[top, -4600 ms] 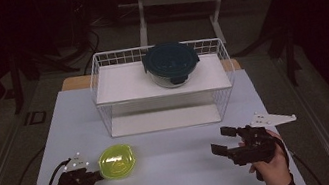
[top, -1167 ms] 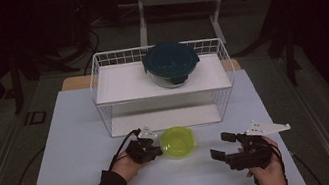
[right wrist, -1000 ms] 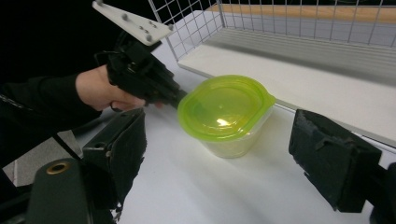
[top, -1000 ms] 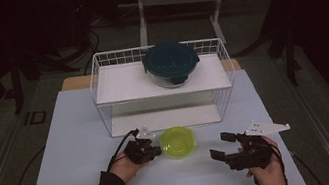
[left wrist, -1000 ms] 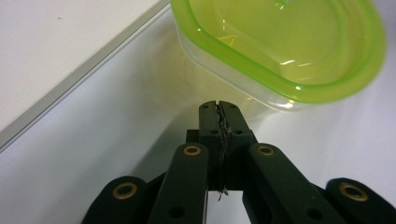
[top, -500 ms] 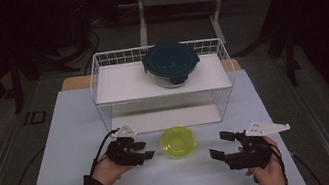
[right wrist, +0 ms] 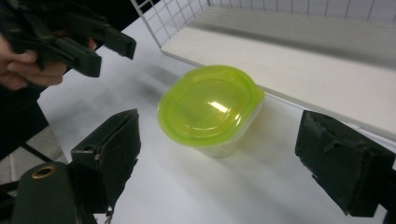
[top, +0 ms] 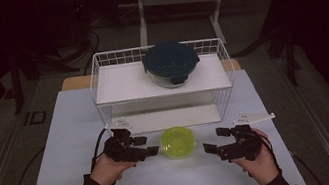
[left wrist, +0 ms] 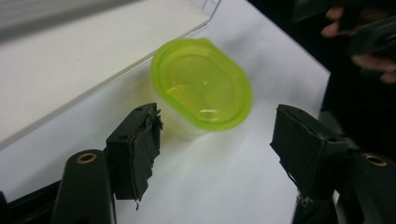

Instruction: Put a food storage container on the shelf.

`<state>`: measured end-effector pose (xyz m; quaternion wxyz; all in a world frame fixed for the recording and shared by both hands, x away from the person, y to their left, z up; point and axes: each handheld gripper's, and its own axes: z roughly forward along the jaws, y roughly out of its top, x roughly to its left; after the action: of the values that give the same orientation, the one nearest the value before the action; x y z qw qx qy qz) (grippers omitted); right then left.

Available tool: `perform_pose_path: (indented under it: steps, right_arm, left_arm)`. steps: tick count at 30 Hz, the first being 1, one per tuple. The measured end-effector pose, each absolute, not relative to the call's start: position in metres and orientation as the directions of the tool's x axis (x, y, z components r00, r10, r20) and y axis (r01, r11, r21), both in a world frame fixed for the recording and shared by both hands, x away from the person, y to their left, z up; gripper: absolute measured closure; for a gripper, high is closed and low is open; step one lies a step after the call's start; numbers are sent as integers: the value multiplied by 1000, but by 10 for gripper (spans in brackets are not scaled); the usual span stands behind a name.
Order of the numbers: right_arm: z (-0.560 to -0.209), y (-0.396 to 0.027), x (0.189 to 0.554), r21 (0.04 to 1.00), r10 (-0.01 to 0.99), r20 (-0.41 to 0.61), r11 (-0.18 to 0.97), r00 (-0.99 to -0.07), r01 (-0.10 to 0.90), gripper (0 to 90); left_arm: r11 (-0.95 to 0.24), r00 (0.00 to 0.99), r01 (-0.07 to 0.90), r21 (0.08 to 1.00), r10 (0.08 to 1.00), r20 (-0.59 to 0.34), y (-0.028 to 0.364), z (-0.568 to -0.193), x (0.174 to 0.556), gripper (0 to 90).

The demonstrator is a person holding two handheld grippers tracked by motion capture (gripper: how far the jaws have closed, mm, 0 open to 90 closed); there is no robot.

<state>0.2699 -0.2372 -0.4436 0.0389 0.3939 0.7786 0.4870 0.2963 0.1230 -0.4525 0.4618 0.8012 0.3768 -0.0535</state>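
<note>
The left gripper [top: 147,146] has just been opening its jaws, which now stand apart with nothing between them, just left of the green-lidded tub [top: 177,142]. The tub sits on the white table [top: 69,139], seemingly right against the wire rack [top: 101,90]. On its right, the right gripper [top: 216,140] gapes, empty.

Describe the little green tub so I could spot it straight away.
Start at the white wire rack at the far side of the table. Just in front of its lower shelf, between the two hand-held grippers, sits the small tub on the white tabletop. Its translucent lime-green lid sets it apart from the larger dark-lidded container up on the rack.
</note>
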Motion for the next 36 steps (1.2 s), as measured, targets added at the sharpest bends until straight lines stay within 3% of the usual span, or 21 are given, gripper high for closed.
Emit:
perform_pose_path:
  steps: [7, 14, 19, 28, 32, 36]
  right_arm:
    - [-456, -230, 294, 695, 651, 452, 172, -610, 699, 207]
    - [-480, -224, 320, 534, 632, 613, 112, -475, 838, 301]
    - [-496, -221, 333, 455, 636, 663, 76, -394, 887, 384]
    - [-505, -215, 345, 362, 642, 703, 47, -306, 931, 643]
    - [-507, -215, 346, 341, 611, 735, 39, -292, 939, 766]
    - [-505, -215, 343, 332, 602, 745, 36, -285, 943, 793]
  left_arm:
    - [-197, 590, 770, 607, 581, -560, 115, -465, 311, 314]
    - [-119, 462, 862, 493, 583, -668, 110, -484, 323, 369]
    - [-91, 408, 893, 440, 578, -707, 107, -498, 328, 458]
    - [-83, 381, 910, 406, 556, -739, 101, -508, 331, 678]
    - [-72, 378, 911, 407, 543, -750, 99, -510, 331, 729]
    - [-73, 370, 918, 390, 513, -774, 100, -514, 331, 761]
